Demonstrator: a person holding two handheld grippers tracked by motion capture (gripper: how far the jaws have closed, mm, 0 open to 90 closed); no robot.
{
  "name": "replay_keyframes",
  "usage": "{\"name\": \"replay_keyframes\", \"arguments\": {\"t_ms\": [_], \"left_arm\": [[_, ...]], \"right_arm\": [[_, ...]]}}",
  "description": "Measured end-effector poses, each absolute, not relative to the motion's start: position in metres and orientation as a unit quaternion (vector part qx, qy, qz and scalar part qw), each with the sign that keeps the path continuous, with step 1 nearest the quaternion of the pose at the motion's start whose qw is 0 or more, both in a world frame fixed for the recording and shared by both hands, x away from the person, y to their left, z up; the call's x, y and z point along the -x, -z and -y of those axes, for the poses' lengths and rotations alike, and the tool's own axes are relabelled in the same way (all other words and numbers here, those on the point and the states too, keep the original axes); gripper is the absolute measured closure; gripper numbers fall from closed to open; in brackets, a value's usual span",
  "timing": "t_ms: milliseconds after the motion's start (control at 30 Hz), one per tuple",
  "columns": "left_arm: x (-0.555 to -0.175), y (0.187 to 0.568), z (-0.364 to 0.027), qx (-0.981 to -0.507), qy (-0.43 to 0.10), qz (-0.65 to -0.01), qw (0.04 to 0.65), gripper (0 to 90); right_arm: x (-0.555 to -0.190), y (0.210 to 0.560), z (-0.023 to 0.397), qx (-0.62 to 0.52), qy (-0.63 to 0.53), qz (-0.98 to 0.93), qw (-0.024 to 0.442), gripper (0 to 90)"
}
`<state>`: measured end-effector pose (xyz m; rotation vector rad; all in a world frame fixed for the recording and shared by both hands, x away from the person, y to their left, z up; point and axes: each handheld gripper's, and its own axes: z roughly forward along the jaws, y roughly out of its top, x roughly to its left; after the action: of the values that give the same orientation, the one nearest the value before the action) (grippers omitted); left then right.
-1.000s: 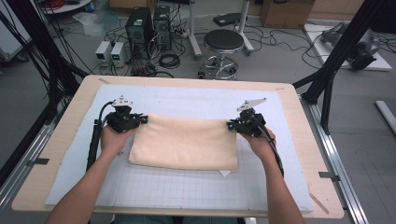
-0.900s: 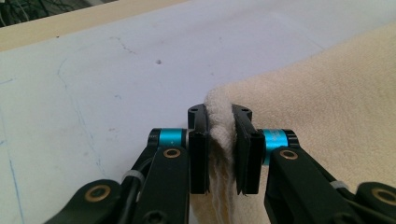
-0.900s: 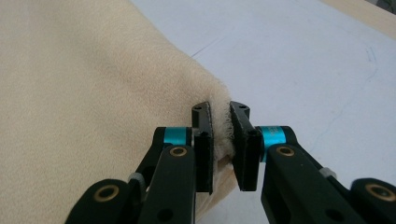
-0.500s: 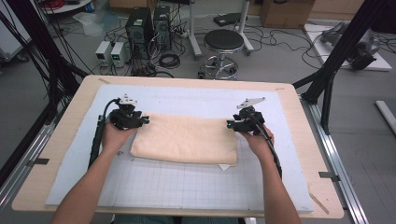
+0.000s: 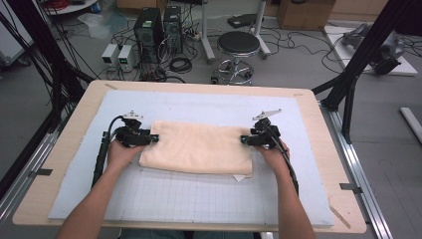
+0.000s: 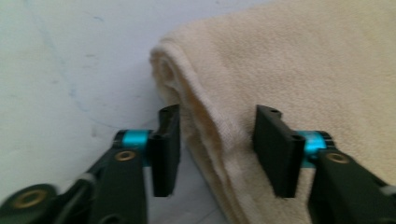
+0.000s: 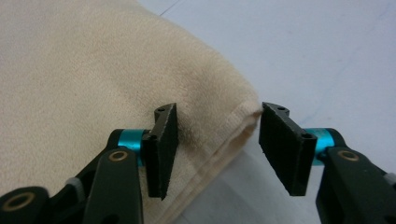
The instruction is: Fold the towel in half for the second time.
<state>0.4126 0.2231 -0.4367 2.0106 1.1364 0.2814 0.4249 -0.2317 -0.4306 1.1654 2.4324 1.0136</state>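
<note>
Cream terry, folded into a thick band, the towel [image 5: 198, 148] lies across the middle of the pale mat [image 5: 199, 199], long axis from 9 to 3 o'clock in the high view. The left gripper [image 5: 153, 139] sits at its 9 o'clock end and the right gripper [image 5: 244, 140] at its 3 o'clock end, each low on the cloth.

In the left gripper view the jaws stand apart, astride the towel's [image 6: 303, 70] layered edge, with the pads not pressing the fabric. In the right gripper view the jaws also stand apart around the corner of the towel [image 7: 93, 70], with a gap between each pad and the cloth. Both pairs have just been opening, with towel between them but let go.

As a judgement: a fold looks finished and laid down, edges roughly matched, though a small white tag [image 5: 239, 177] pokes out at about 5 o'clock. What seems left is to draw the hands away, and perhaps fold again or smooth the top.
</note>
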Motion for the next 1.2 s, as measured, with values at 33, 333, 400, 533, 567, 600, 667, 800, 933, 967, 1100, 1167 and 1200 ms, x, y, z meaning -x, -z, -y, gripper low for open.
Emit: {"name": "replay_keyframes", "arguments": {"t_ms": [33,333,400,533,567,600,667,800,933,967,1100,1167,1200], "left_arm": [[-0.413,0.437,-0.223,-0.791,-0.107,-0.451,0.400,61.9],[-0.413,0.433,-0.219,-0.776,-0.143,-0.454,0.414,83.5],[-0.414,0.432,-0.221,-0.771,-0.154,-0.456,0.416,83.5],[-0.416,0.434,-0.225,-0.770,-0.158,-0.458,0.416,83.5],[-0.416,0.434,-0.225,-0.768,-0.155,-0.460,0.418,83.5],[-0.416,0.435,-0.226,-0.771,-0.152,-0.457,0.416,83.5],[-0.416,0.436,-0.227,-0.771,-0.143,-0.457,0.419,83.3],[-0.413,0.433,-0.229,-0.780,-0.132,-0.449,0.414,71.2],[-0.409,0.436,-0.228,-0.796,-0.098,-0.444,0.399,50.1],[-0.408,0.437,-0.227,-0.793,-0.099,-0.447,0.402,48.6],[-0.406,0.439,-0.228,-0.784,-0.098,-0.455,0.411,63.6],[-0.406,0.440,-0.228,-0.774,-0.100,-0.463,0.421,76.5],[-0.406,0.440,-0.228,-0.775,-0.104,-0.460,0.420,79.5]], "right_arm": [[-0.426,0.432,0.233,-0.405,-0.356,-0.834,0.118,56.2],[-0.434,0.425,0.235,-0.399,-0.375,-0.831,0.097,81.8],[-0.437,0.419,0.232,-0.400,-0.378,-0.828,0.109,81.8],[-0.446,0.414,0.226,-0.399,-0.368,-0.831,0.119,81.7],[-0.449,0.413,0.224,-0.397,-0.364,-0.834,0.120,81.7],[-0.450,0.413,0.223,-0.397,-0.361,-0.835,0.124,81.7],[-0.452,0.415,0.223,-0.401,-0.353,-0.837,0.117,81.1],[-0.450,0.420,0.228,-0.418,-0.360,-0.829,0.094,61.2],[-0.442,0.422,0.232,-0.419,-0.360,-0.830,0.081,48.6],[-0.441,0.424,0.232,-0.419,-0.353,-0.833,0.079,47.9],[-0.440,0.432,0.227,-0.422,-0.357,-0.831,0.068,54.8],[-0.440,0.433,0.228,-0.423,-0.369,-0.826,0.053,68.9],[-0.440,0.433,0.227,-0.418,-0.370,-0.828,0.051,74.7]]}}
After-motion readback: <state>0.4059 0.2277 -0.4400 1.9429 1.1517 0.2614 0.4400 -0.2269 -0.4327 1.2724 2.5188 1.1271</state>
